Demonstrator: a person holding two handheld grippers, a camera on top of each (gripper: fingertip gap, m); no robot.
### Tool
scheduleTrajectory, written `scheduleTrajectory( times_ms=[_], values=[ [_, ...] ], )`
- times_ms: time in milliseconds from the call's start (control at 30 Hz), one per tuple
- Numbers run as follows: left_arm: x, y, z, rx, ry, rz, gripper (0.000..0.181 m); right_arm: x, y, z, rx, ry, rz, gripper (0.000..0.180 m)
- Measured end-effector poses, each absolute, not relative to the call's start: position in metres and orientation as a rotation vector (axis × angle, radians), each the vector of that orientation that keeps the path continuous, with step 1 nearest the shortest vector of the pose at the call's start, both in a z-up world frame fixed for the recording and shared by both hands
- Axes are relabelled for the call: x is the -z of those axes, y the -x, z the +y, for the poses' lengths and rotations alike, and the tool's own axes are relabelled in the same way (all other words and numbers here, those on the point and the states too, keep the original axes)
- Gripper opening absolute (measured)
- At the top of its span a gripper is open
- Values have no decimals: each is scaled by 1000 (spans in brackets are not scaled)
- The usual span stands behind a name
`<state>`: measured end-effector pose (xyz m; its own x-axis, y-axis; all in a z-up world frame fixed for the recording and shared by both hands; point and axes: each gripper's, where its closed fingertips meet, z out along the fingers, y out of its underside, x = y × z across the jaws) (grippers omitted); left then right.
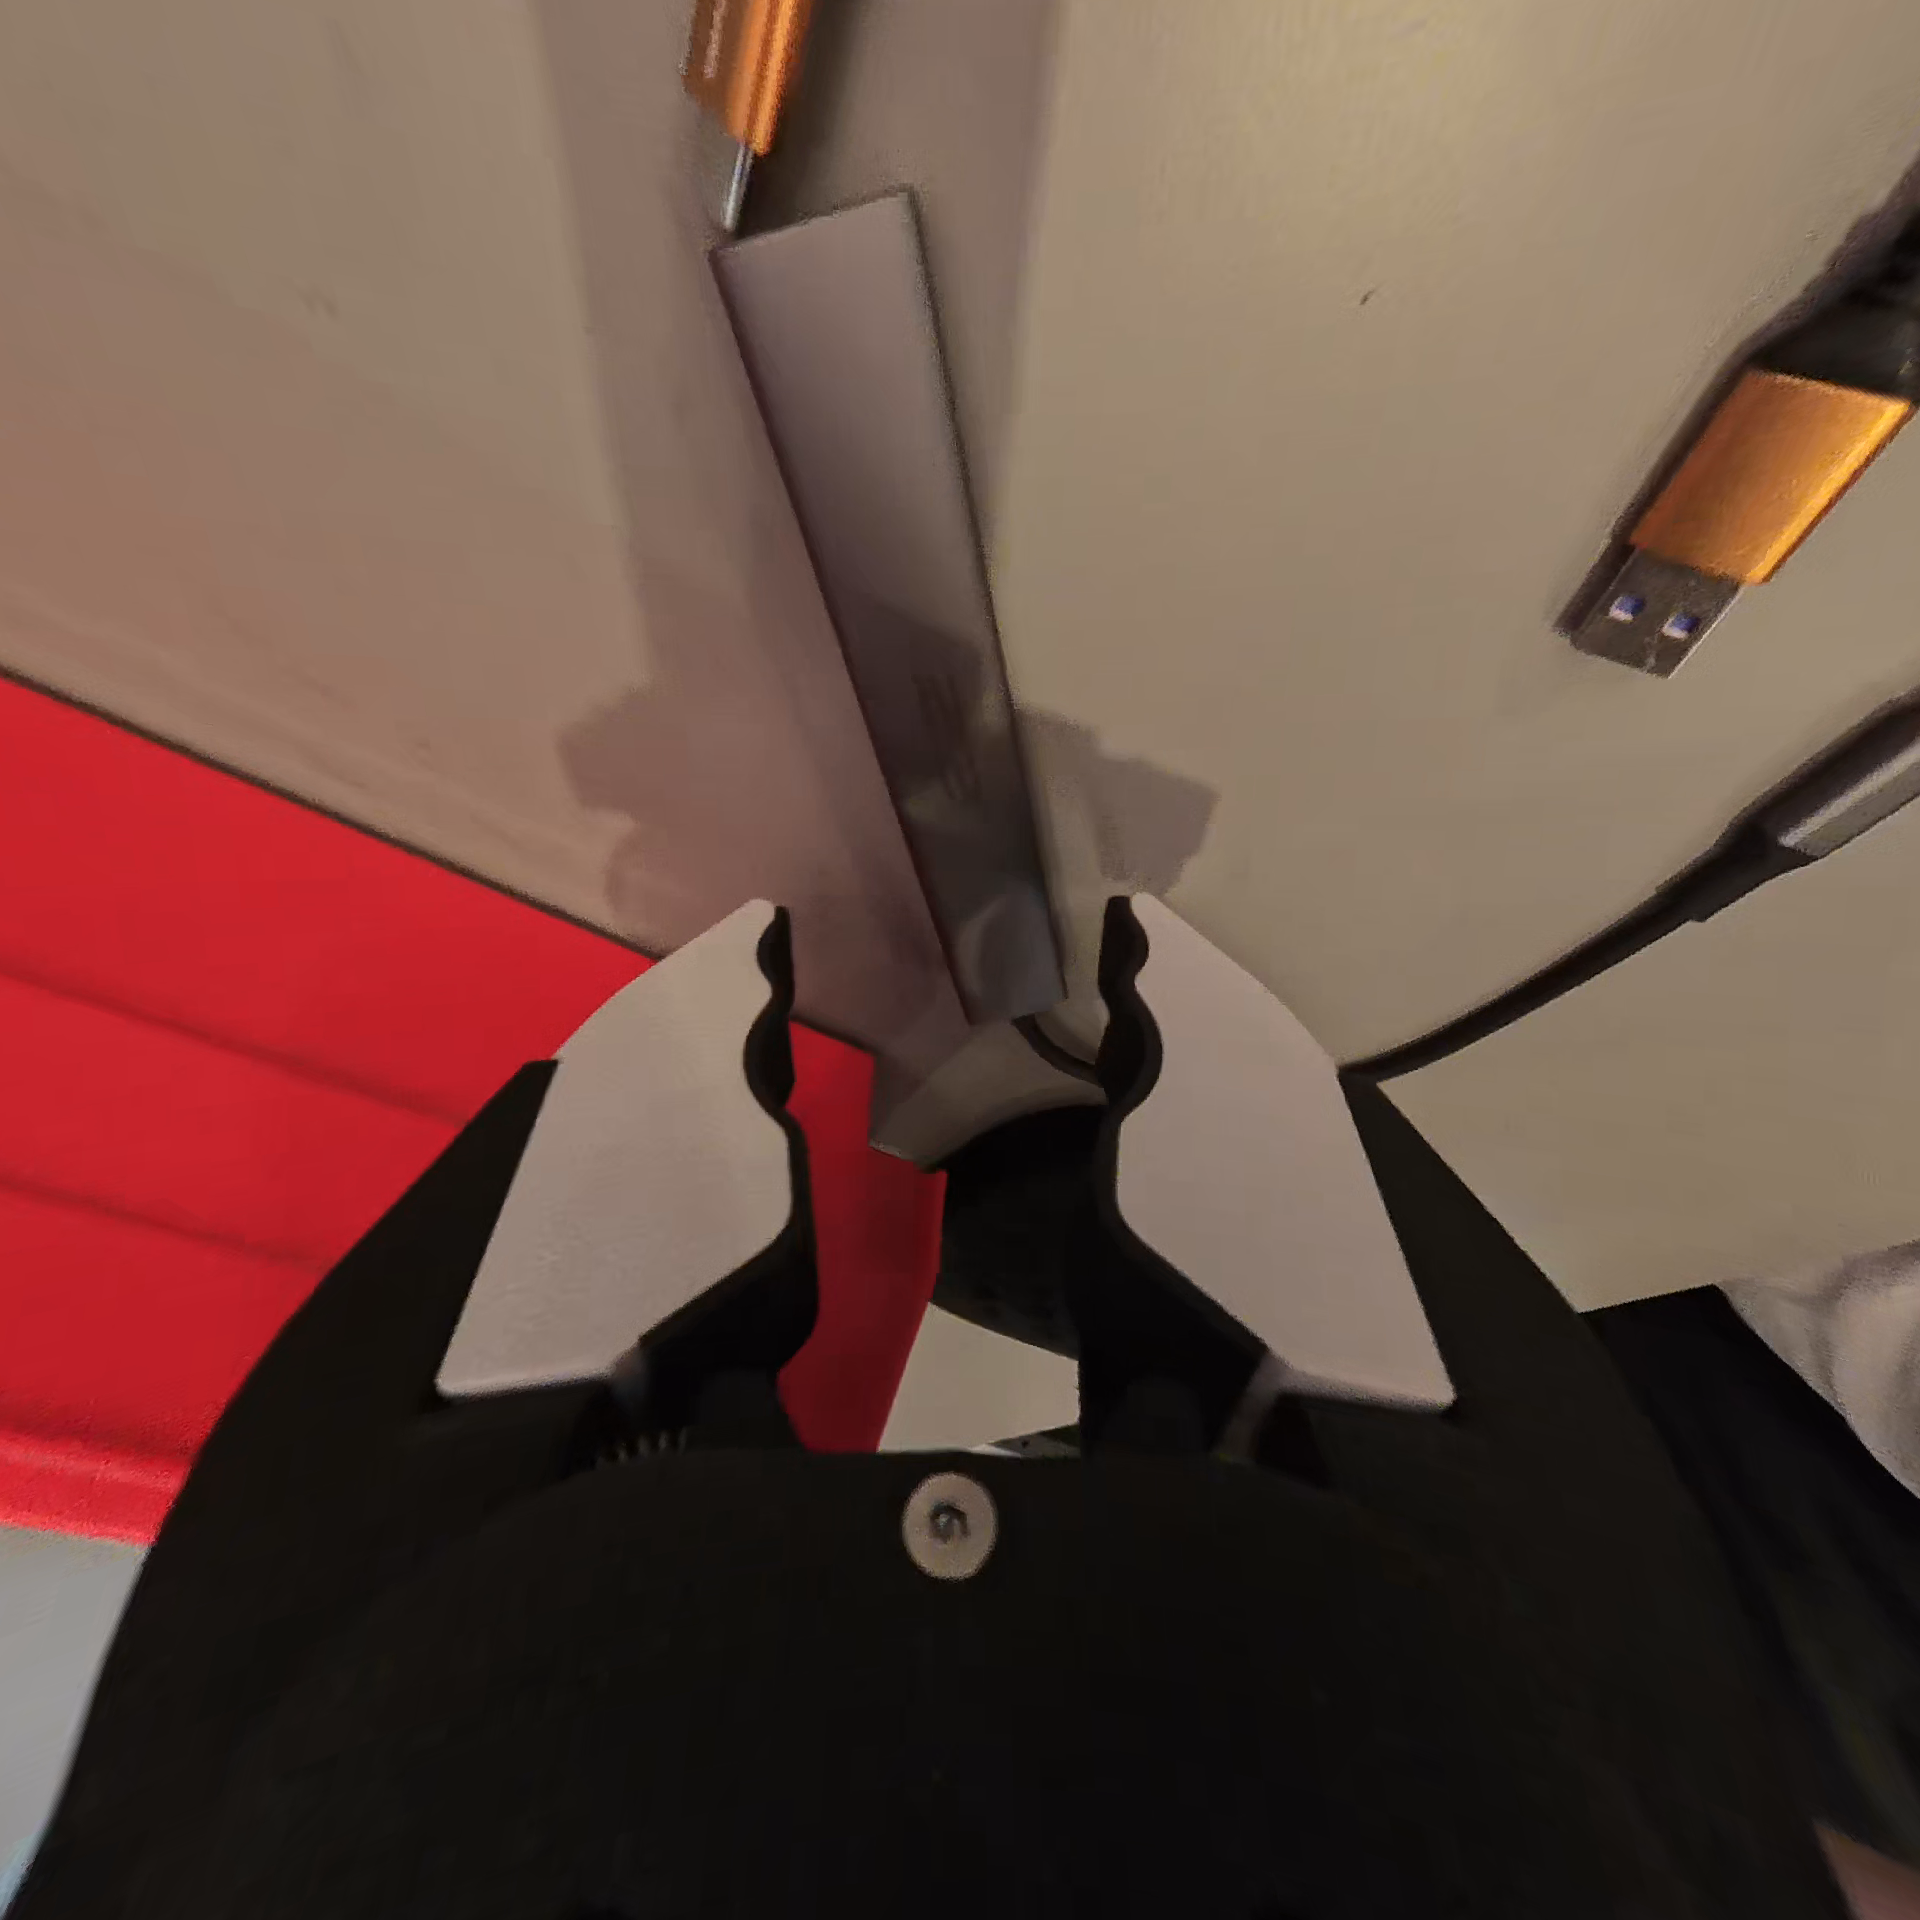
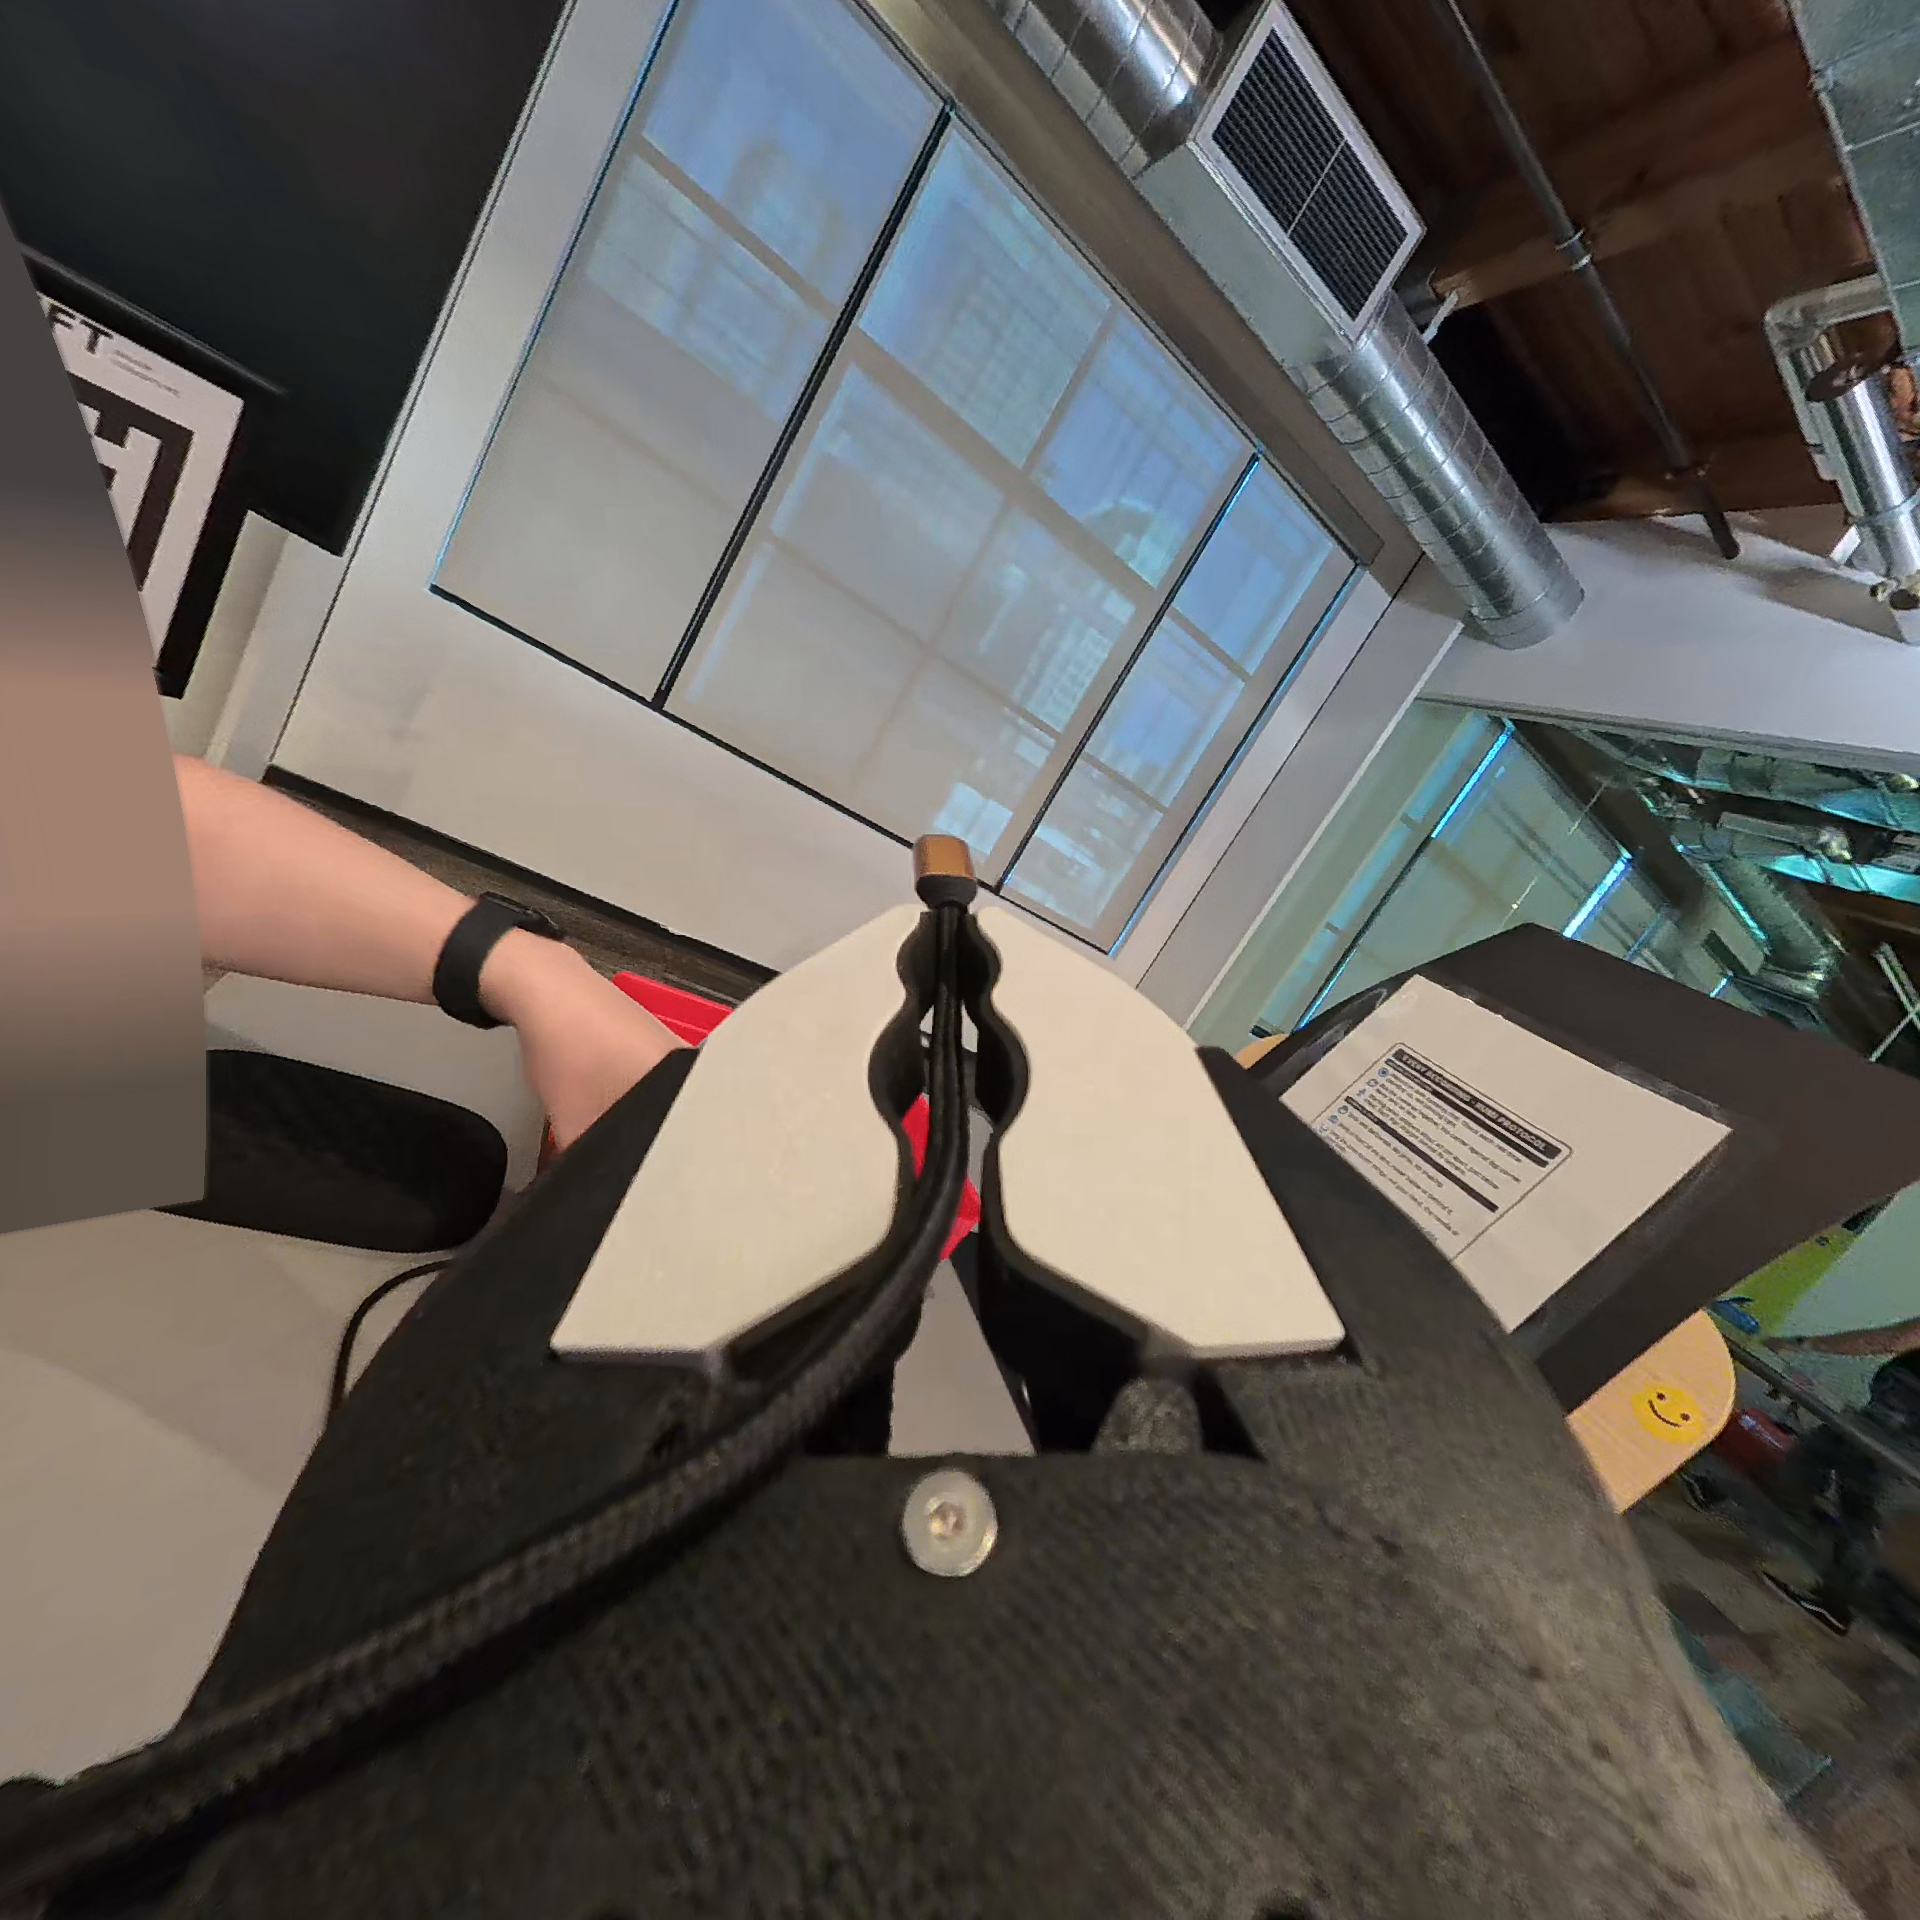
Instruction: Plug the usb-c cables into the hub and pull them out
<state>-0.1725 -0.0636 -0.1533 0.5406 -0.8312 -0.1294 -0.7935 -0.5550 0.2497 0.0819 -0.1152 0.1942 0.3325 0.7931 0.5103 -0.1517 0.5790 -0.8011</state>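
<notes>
USB-C cable (image 2: 940,1049) sits pinched in the right gripper (image 2: 948,920), while the left gripper (image 1: 945,925), jaws wide, straddles the hub (image 1: 894,582); aligning the plug probably comes next.

Large gridded window (image 2: 883,468) in white wall; silver duct (image 2: 1434,457) under wooden ceiling (image 2: 1621,156).

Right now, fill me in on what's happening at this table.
A person is working two handheld tongs over a pale tabletop. The left tongs stand open around the near end of a slim grey rectangular hub, not clamped on it. The right tongs are shut on a black braided cable with a copper-coloured plug, lifted away and pointing toward the windows. Another orange-shelled connector lies loose on the table, and one sits at the hub's far end.
</notes>
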Motion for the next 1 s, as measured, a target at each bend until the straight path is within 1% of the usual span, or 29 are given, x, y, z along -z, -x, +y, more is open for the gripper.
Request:
scheduleTrajectory(
  times_ms=[133, 200, 333, 567, 700, 800, 1000],
  values=[
    [161, 168, -64, 239, -2585, -1342, 56, -196, -86, -118, -687, 716, -1053, 5],
    [162, 166, -66, 188, -2570, -1316, 51, -197, -87, -120, -692, 699, -1053, 5],
    [161, 169, -68, 163, -2518, -1334, 23, -197, -85, -121, -695, 695, -1060, 5],
    [158, 147, -74, -46, -2525, -1270, 22, -198, -83, -123, -681, 685, -1071, 5],
    [141, 143, -60, 58, -2605, -1350, 22, -198, -84, -123, -667, 684, -1069, 5],
    [112, 152, -39, 335, -2668, -1486, 22, -197, -85, -118, -668, 695, -1058, 5],
    [63, 158, -22, 683, -2673, -1678, 22, -197, -88, -114, -656, 700, -1038, 5]
  ],
)
